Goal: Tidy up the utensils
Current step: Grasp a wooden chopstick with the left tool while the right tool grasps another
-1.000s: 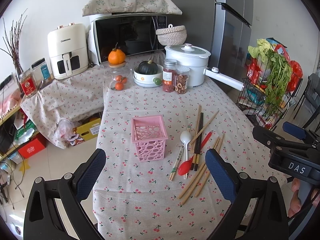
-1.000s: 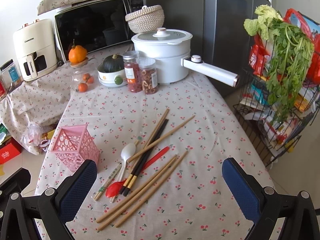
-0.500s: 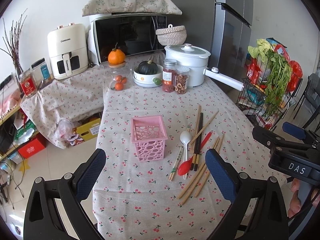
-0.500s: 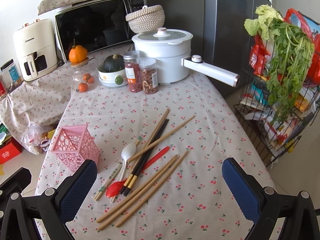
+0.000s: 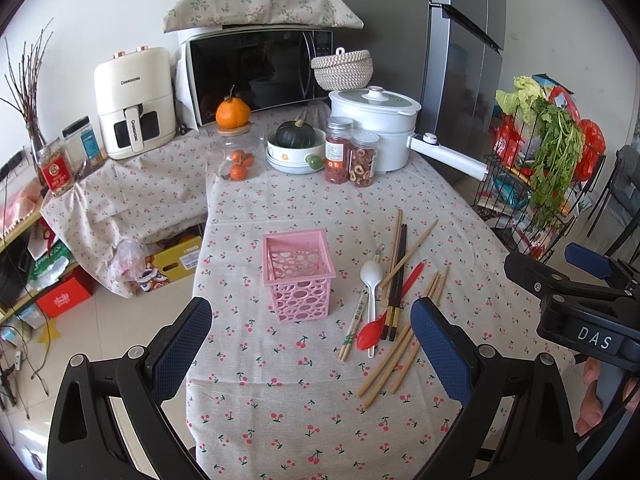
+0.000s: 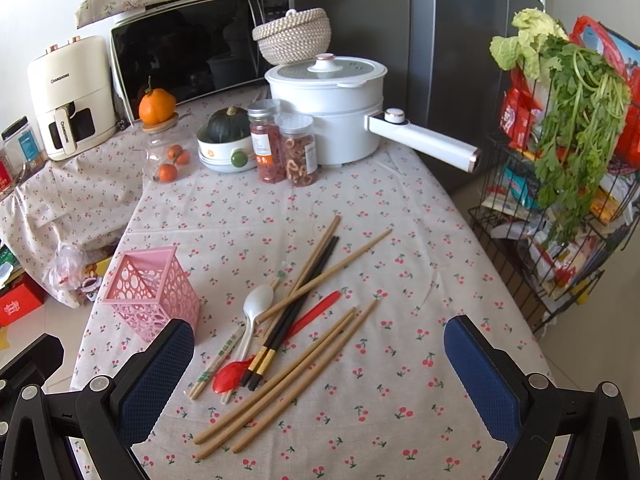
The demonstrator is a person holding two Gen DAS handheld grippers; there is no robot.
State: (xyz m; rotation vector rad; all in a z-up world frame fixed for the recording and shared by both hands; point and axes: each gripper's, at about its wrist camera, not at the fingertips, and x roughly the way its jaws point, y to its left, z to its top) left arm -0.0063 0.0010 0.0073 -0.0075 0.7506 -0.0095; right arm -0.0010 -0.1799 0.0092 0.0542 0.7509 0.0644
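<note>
Both grippers, left gripper [image 5: 310, 348] and right gripper [image 6: 318, 364], hang wide open, empty, chopsticks [image 6: 288, 376] and spoons right of the pink basket [image 5: 297, 276].

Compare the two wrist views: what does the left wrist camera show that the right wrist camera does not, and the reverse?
Only the left wrist view shows the right gripper, the hand holding it, and bare twigs at far left. Only the right wrist view shows the table's right edge from close by. Both show the empty pink basket, white spoon, red spoon, black chopsticks, wooden chopsticks and white pot.
</note>
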